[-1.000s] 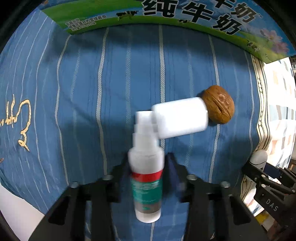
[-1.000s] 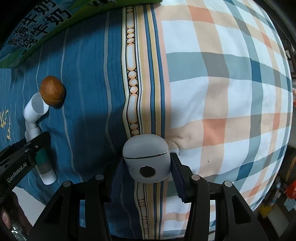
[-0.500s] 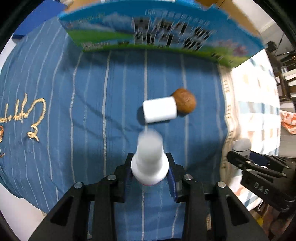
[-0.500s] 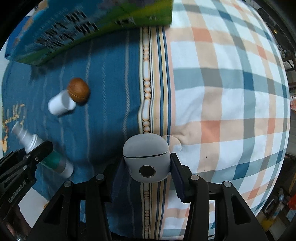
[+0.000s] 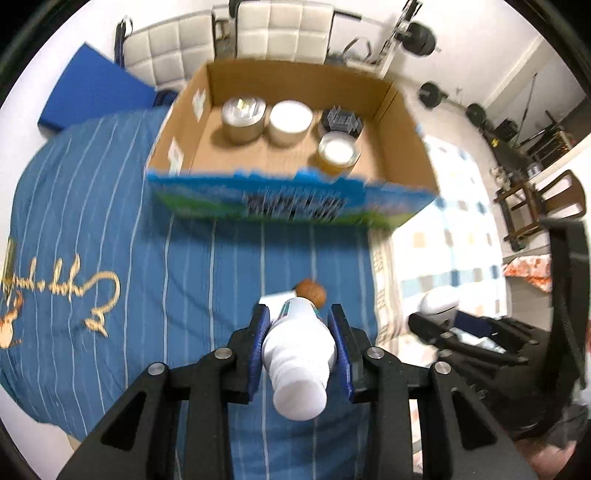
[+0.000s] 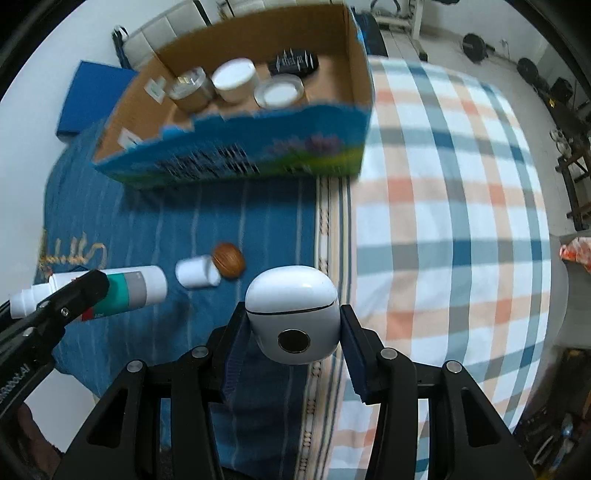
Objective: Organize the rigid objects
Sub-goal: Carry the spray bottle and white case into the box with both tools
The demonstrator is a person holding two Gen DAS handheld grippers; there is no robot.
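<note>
My left gripper (image 5: 300, 325) is shut on a white spray bottle (image 5: 298, 354) with a green and grey label, held high over the blue striped cloth (image 5: 110, 229). In the right wrist view the same bottle (image 6: 125, 288) hangs at the lower left. My right gripper (image 6: 293, 332) is shut on a white earbud case (image 6: 293, 314), also lifted above the bed. A walnut (image 6: 229, 258) and a small white cap (image 6: 195, 273) lie touching on the blue cloth below. The cardboard box (image 6: 332, 48) with a blue printed front stands at the far side.
Inside the box stand a tape roll (image 5: 243, 114), a white tub (image 5: 290, 122), a clear-lidded jar (image 5: 338, 153) and a black spiked item (image 5: 341, 120). A checked blanket (image 6: 461, 221) covers the right of the bed. Padded chairs (image 5: 280, 26), a blue mat (image 5: 92, 88) and weights stand beyond.
Both grippers have risen with their loads, so the bed looks smaller and the box's inside has come into view. The walnut and cap stayed on the cloth.
</note>
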